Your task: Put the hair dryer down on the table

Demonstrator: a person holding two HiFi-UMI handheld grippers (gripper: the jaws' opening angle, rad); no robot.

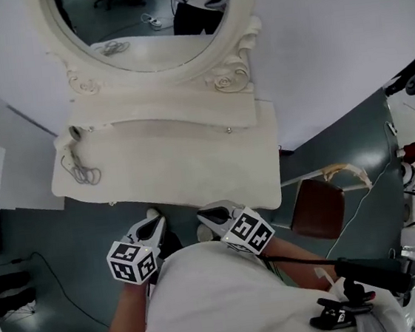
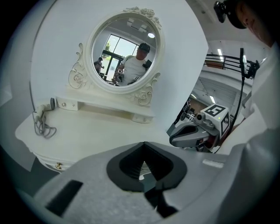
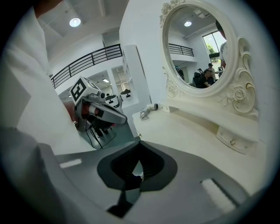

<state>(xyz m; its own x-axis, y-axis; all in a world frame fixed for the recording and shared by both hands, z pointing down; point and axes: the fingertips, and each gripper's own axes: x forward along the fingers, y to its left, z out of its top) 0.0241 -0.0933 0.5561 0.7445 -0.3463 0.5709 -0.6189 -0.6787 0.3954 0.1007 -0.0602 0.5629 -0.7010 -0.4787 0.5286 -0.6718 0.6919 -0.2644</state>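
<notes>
The white hair dryer (image 1: pixel 67 138) lies on the far left of the white vanity table (image 1: pixel 193 172), its grey cord (image 1: pixel 82 172) coiled beside it. It shows small in the left gripper view (image 2: pixel 45 107) and in the right gripper view (image 3: pixel 152 106). My left gripper (image 1: pixel 154 221) hangs shut and empty just off the table's front edge. Close beside it my right gripper (image 1: pixel 204 215) is shut too, with nothing held. Each gripper shows in the other's view: the right one (image 2: pixel 175 139) and the left one (image 3: pixel 121 119). Neither is near the dryer.
An oval mirror (image 1: pixel 148 27) in an ornate white frame stands on a raised shelf with small drawers (image 1: pixel 227 129) at the table's back. A brown chair (image 1: pixel 317 208) stands right of the table. Cables run over the dark floor (image 1: pixel 50 284) on the left.
</notes>
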